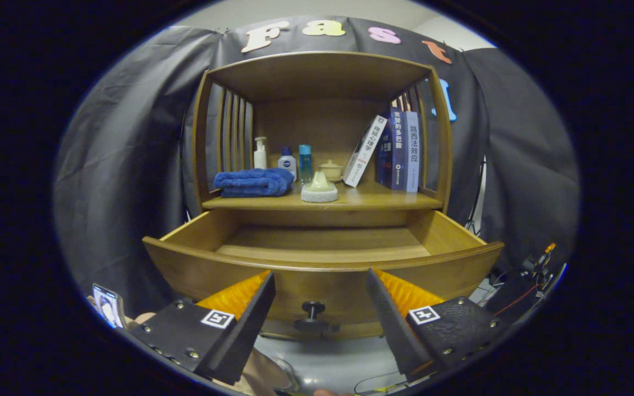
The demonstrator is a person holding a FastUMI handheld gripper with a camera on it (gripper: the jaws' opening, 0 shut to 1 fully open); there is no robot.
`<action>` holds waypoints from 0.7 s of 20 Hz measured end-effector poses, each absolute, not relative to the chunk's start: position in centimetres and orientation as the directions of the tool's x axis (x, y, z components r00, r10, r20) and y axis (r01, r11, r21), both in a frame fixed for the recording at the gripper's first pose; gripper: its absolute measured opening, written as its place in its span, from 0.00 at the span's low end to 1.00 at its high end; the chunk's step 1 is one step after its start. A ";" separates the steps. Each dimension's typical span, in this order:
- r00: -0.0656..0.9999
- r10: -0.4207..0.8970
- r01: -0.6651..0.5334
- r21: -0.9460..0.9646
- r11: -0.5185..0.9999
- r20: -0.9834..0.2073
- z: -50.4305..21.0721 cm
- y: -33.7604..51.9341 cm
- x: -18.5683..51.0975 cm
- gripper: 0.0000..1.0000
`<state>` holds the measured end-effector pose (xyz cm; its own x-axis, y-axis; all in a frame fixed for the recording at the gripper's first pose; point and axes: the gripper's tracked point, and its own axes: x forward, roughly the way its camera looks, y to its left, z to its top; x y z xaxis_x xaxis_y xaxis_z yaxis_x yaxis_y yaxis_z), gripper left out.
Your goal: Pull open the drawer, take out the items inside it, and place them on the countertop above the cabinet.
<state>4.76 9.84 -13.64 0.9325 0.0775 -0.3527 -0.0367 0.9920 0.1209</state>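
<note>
Wooden cabinet (322,71) takes up the middle of the frame, w/ slatted sides and one open shelf. Below it the drawer (317,261) is pulled well out toward me, filling the lower centre; I see bare wood on its floor, but the front wall hides the near part, so can't tell if anything lies there. Its dark knob (312,309) sits low centre, between my fingers and just beyond them.

The countertop (372,199) is the shelf surface right above the drawer. On it, centre right: three books (399,148), two upright against the right side, the third, pale, leaning on them. Spines carry printed characters, too small for me to read w/ confidence. Centre left: a folded blue towel (253,182). Just right of the towel, at the front edge, a pale dome-shaped item on a round base (319,188). Behind these, along the back: a white pump bottle (260,154), a white bottle w/ blue cap and round blue logo (287,160) (wording unreadable), a slim clear-blue bottle (305,163), and a small lidded cream pot (330,169); contents not visible in any.

My gripper (320,291) is spread wide, fingers apart at bottom centre, holding nothing, touching nothing. Each finger mount bears a square black-and-white marker tag. Phone (107,305) at lower left, screen lit.
</note>
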 end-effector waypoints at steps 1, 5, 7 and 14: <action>0.932 0.074 -0.032 0.123 0.992 -0.354 -13.9 9.9 5.0 0.99; 0.932 0.047 -0.004 0.118 0.993 -0.359 -14.6 10.0 5.5 0.99; 0.937 0.027 0.011 0.107 0.994 -0.347 -14.6 9.8 5.8 0.99; 0.940 0.011 0.015 0.074 0.997 -0.340 -14.8 9.9 5.8 0.98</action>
<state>5.84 9.85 -14.77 0.9403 0.0110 -0.3401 0.0149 0.9972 0.0736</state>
